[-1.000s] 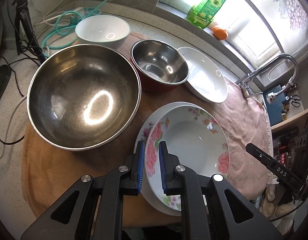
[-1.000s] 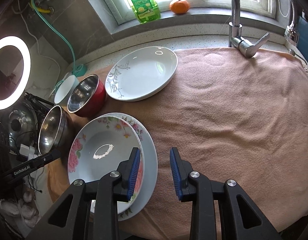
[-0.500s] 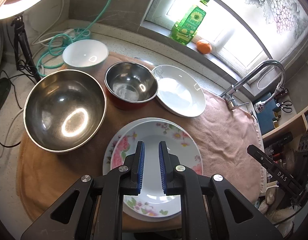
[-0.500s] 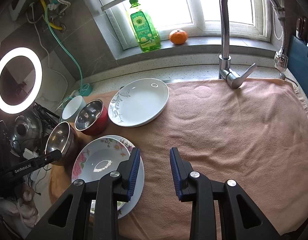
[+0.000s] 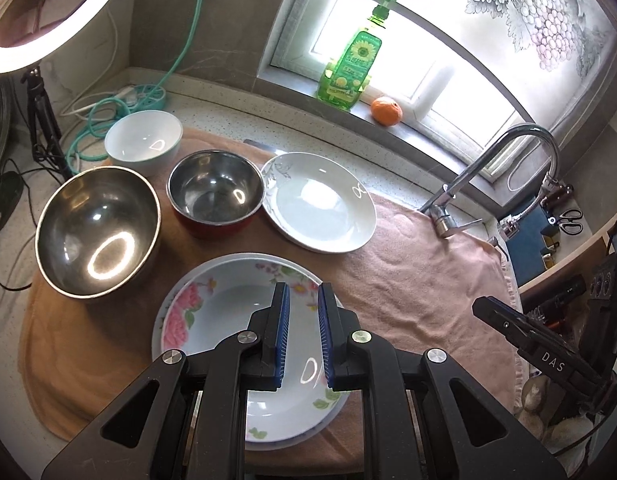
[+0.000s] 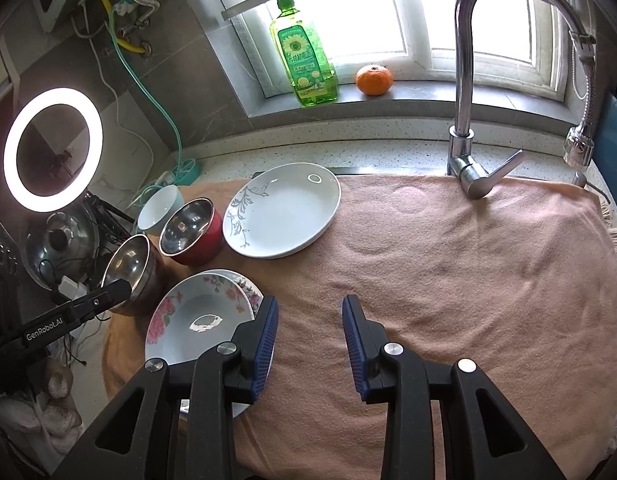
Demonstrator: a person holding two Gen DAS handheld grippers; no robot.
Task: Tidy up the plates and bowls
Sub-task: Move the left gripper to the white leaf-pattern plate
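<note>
Below the empty left gripper [image 5: 302,332] lies the floral plate [image 5: 212,320] on the towel [image 5: 408,280]

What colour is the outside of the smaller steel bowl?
Red; the small steel-lined bowl shows its red outer wall best in the right wrist view.

Both cameras look steeply down from above the towel [image 6: 448,280] toward the window. The left view sits over the flowered plate [image 5: 212,320]; the right view shares it at its left edge.
</note>
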